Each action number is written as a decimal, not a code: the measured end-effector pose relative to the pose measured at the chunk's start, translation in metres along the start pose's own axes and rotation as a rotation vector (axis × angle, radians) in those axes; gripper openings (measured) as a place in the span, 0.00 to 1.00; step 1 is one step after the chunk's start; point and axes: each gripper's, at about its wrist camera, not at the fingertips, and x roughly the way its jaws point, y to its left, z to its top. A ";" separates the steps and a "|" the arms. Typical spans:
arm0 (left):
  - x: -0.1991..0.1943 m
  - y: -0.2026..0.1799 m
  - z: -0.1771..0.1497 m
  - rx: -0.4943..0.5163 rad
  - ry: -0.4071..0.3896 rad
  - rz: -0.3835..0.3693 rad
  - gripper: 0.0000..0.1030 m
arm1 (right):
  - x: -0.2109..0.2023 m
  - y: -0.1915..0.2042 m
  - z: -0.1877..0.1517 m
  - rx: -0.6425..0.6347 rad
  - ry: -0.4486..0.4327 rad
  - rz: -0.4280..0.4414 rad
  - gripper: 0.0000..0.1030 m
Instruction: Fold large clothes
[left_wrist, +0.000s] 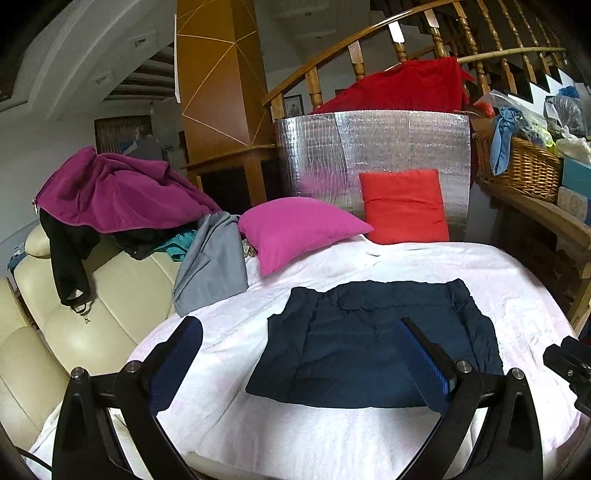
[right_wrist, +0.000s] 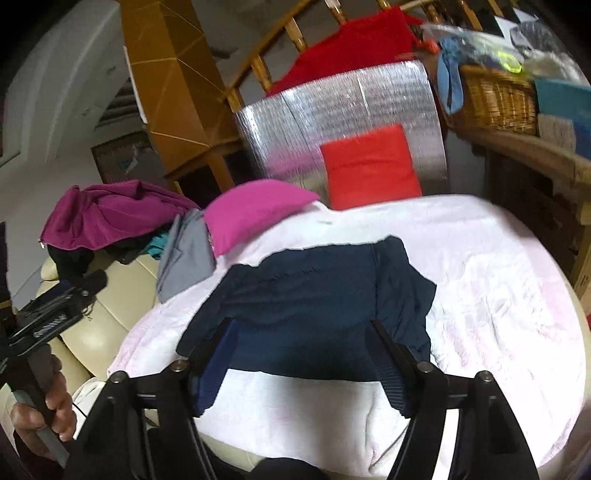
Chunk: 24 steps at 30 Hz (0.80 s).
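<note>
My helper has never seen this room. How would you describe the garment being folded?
Find the white sheet spread over the surface. The navy garment lies flat at its middle, partly folded. Unlike the grey garment and pink cushion nearby, it is dark blue.

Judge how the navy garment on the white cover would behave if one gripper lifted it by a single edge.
The navy garment looks quilted and puffy, so probably light for its bulk. It lies folded in soft layers with creases, so it would likely droop and unfold rather than hold shape. Its surface looks smooth, so it may slide on the white cover when pushed.
</note>
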 end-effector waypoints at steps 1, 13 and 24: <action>-0.003 0.001 0.000 -0.003 -0.004 -0.002 1.00 | -0.004 0.002 0.000 -0.004 -0.010 0.001 0.73; -0.016 0.006 -0.009 0.003 -0.020 0.006 1.00 | -0.016 0.005 -0.006 0.010 -0.035 -0.001 0.75; 0.105 0.025 -0.057 -0.036 0.331 -0.051 1.00 | 0.063 -0.063 -0.036 0.205 0.113 0.020 0.78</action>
